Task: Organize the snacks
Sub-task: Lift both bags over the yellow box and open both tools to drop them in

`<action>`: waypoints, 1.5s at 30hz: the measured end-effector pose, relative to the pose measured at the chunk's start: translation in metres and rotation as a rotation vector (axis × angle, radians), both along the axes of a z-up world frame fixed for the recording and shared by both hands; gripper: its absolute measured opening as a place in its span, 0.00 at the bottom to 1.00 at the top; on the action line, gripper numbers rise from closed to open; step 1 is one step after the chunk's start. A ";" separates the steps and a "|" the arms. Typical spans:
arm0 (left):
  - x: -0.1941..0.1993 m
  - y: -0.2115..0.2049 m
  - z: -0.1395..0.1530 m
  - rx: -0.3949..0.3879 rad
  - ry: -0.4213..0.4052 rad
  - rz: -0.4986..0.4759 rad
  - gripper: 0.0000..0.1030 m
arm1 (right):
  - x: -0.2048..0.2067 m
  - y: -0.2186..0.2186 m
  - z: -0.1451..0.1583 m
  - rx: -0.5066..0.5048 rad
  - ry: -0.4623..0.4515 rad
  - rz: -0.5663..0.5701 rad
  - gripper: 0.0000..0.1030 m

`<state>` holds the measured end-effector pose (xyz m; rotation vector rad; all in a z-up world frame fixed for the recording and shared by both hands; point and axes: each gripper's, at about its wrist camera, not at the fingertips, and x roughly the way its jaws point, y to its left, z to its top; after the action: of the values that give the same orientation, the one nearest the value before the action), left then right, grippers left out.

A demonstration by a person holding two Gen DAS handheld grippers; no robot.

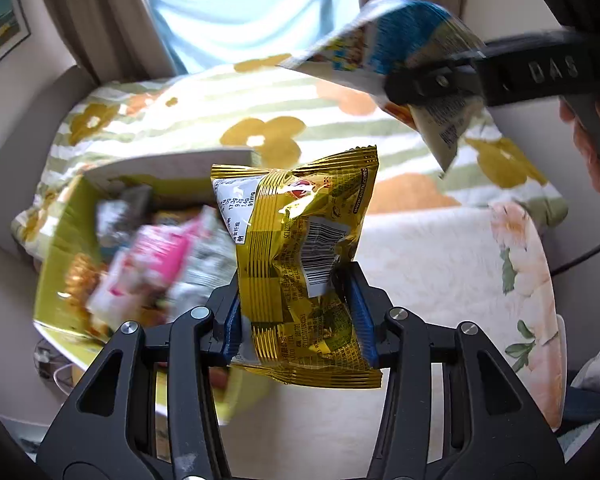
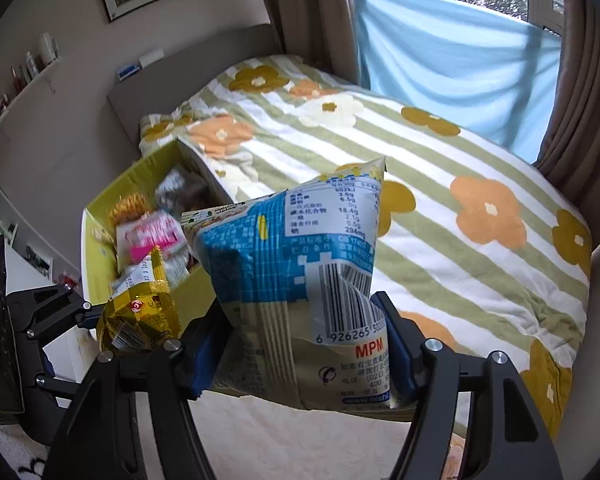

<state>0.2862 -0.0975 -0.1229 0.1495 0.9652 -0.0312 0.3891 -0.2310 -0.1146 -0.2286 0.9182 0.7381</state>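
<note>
Here, both grippers hold snack packets above the bed [image 2: 440,168].
Left gripper [image 1: 300,312] clamps the gold packet [image 1: 300,256]; right gripper [image 2: 304,352] grips the blue-and-white packet [image 2: 296,264].

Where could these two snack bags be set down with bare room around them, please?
The striped quilt is bare from the box's right wall across to the blue curtain. The pale blanket at the bed's near end is bare too. The box is crowded with snacks.

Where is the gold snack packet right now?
The gold snack packet is pinched in the left tool, held up in the air just right of the yellow box of snacks, in front of the flowered bed.
</note>
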 end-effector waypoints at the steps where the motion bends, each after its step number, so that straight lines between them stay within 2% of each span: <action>1: 0.003 0.010 0.009 -0.004 -0.009 0.005 0.41 | -0.001 0.007 0.006 0.002 -0.008 -0.007 0.63; 7: 0.015 0.074 0.028 -0.043 -0.047 0.009 0.41 | -0.016 0.055 0.028 0.019 -0.048 -0.063 0.63; 10: 0.021 0.111 0.035 -0.062 -0.043 -0.008 0.41 | -0.019 0.079 0.032 0.037 -0.037 -0.110 0.63; 17: 0.039 0.193 0.031 -0.048 -0.016 -0.070 0.41 | -0.021 0.144 0.021 0.085 0.015 -0.251 0.63; 24: 0.053 0.227 0.017 -0.047 0.029 -0.141 0.41 | -0.030 0.179 0.007 0.094 0.059 -0.351 0.63; 26: 0.057 0.232 0.012 -0.070 0.050 -0.146 0.46 | -0.033 0.183 0.005 0.091 0.064 -0.375 0.63; 28: 0.062 0.237 0.008 -0.095 0.072 -0.143 0.68 | -0.034 0.186 0.004 0.085 0.074 -0.396 0.63; 29: 0.062 0.238 0.008 -0.098 0.067 -0.140 0.94 | -0.035 0.186 0.004 0.083 0.075 -0.402 0.63; 30: 0.060 0.239 0.008 -0.097 0.044 -0.136 1.00 | -0.036 0.186 0.004 0.081 0.077 -0.405 0.63; 35: 0.053 0.238 0.003 -0.051 0.038 -0.146 1.00 | -0.037 0.186 0.000 0.066 0.087 -0.421 0.63; 45: 0.040 0.248 -0.014 -0.078 0.097 -0.104 1.00 | -0.025 0.208 -0.021 0.020 0.158 -0.385 0.65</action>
<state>0.3267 0.1510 -0.1370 0.1275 1.0505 -0.1728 0.3640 -0.0235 -0.1355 0.0271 1.0659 0.4119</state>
